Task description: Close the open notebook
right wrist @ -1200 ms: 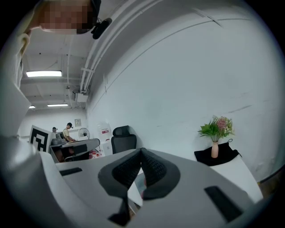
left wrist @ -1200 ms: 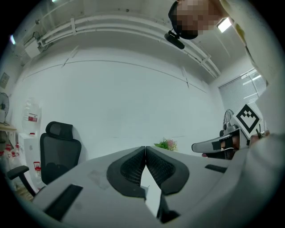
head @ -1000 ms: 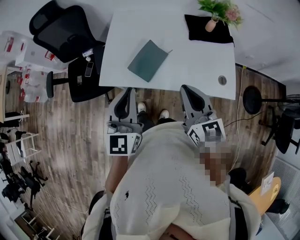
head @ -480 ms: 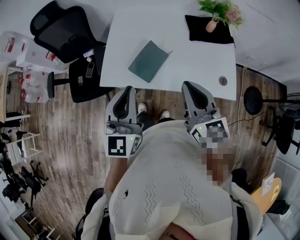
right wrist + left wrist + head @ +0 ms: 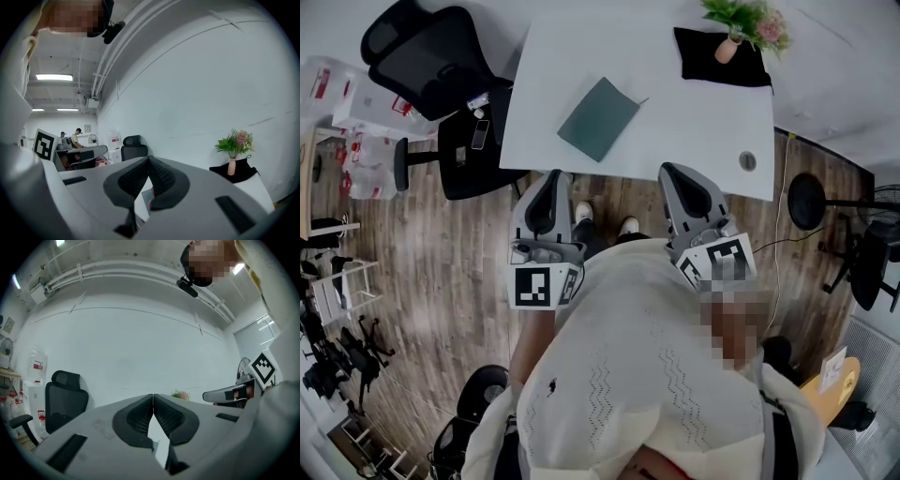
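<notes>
White table (image 5: 694,122) fills the upper middle of the head view, standing on a wood-plank floor (image 5: 450,253).

Notebook (image 5: 598,118): it lies flat on the left half of the table top, dark green cover uppermost, at a slant to the table edges. It presents as shut, with no pages showing (a thin strap or ribbon projects at its upper right corner).

Black cloth (image 5: 722,64): it sits at the far right corner of the table. A small vase (image 5: 727,49) of greenery and pink flowers stands on it, well apart from the notebook.

Round cable port (image 5: 747,161): it is set near the table's right front corner.

Black office chair (image 5: 422,58): it stands beside the table's left end.

Left gripper (image 5: 554,178): it is held level in front of the person's cream sweater (image 5: 628,375). In the head view its tip comes about to the table's front edge, clear of the notebook. Its own view shows the two jaws brought fully together at the tips, with nothing between them.

Right gripper (image 5: 671,172): it is held alongside, its tip likewise at the front edge and well apart from the notebook. Its own view shows the jaws meeting at the tips with nothing clamped. A sliver of table and notebook is visible through the gap below the tips.

Two shoes (image 5: 583,216) show on the floor between the grippers.
</notes>
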